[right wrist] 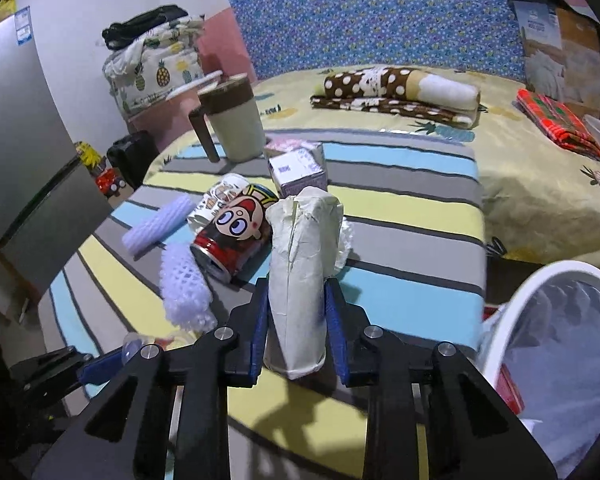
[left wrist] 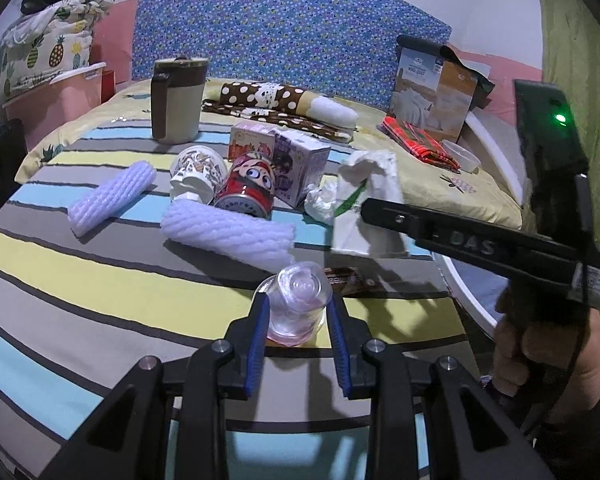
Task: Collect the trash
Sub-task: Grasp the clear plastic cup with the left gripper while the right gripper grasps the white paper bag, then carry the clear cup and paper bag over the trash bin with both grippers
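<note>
My left gripper (left wrist: pixel 298 312) is shut on a clear plastic cup (left wrist: pixel 298 300) just above the striped bedspread (left wrist: pixel 100 280). My right gripper (right wrist: pixel 296 304) is shut on a crumpled white paper bag (right wrist: pixel 300 272) and holds it above the bed; it shows in the left wrist view too (left wrist: pixel 364 208). On the bedspread lie a red cartoon can (left wrist: pixel 248 184), a printed paper cup (left wrist: pixel 196 172), two white foam net sleeves (left wrist: pixel 228 232) (left wrist: pixel 108 196), small cartons (left wrist: pixel 300 164) and crumpled tissue (left wrist: pixel 320 200).
A white mesh bin (right wrist: pixel 540 320) stands at the bed's right edge. A brown-and-cream mug (left wrist: pixel 176 100), a polka-dot folded blanket (left wrist: pixel 276 108), a red plaid cloth (left wrist: pixel 420 144) and a quilt package (left wrist: pixel 432 92) sit farther back. A brown wrapper (left wrist: pixel 352 280) lies near the cup.
</note>
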Motion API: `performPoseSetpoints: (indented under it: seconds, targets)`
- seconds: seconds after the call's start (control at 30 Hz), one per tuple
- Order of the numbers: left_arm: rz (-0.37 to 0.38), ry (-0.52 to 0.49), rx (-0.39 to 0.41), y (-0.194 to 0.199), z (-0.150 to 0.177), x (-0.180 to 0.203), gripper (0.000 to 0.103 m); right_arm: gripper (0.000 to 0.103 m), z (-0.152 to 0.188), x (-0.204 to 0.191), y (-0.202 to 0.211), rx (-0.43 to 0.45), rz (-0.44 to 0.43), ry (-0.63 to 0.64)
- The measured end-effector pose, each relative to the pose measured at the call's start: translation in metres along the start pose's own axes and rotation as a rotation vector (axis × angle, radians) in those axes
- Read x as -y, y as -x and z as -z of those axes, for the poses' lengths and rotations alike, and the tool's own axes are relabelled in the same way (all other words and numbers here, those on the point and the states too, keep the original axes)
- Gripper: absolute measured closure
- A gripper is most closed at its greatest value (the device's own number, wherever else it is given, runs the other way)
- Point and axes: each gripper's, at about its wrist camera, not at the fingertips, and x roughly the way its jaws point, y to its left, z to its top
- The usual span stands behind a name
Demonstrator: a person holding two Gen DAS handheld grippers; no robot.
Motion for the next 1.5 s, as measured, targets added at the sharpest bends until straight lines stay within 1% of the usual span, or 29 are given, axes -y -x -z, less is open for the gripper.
performPoseSetpoints:
  seconds: [0.23,0.37,0.53,0.87,1.23,1.5]
  targets:
    - [0.005,-0.035,0.023,0.014,-0.003,0.018,0.072,0.074,0.005,0.01,0.028,0.044,0.018,-0.034]
    - [0.022,-0.058,0.027,0.017,-0.006,0.032,0.072,0.074,0.009,0.016,0.043,0.067,0.035,-0.05]
    - [0.05,-0.091,0.027,0.016,-0.011,0.053,0.073,0.074,0.016,0.029,0.059,0.091,0.065,-0.073]
    - [0.122,-0.161,0.012,0.002,-0.018,0.1,0.073,0.074,0.03,0.057,0.082,0.126,0.134,-0.135]
    - [0.194,-0.222,-0.007,-0.015,-0.023,0.146,0.072,0.074,0.046,0.088,0.091,0.13,0.179,-0.184]
    - [0.266,-0.261,-0.035,-0.031,-0.025,0.177,0.072,0.074,0.062,0.117,0.097,0.105,0.214,-0.249]
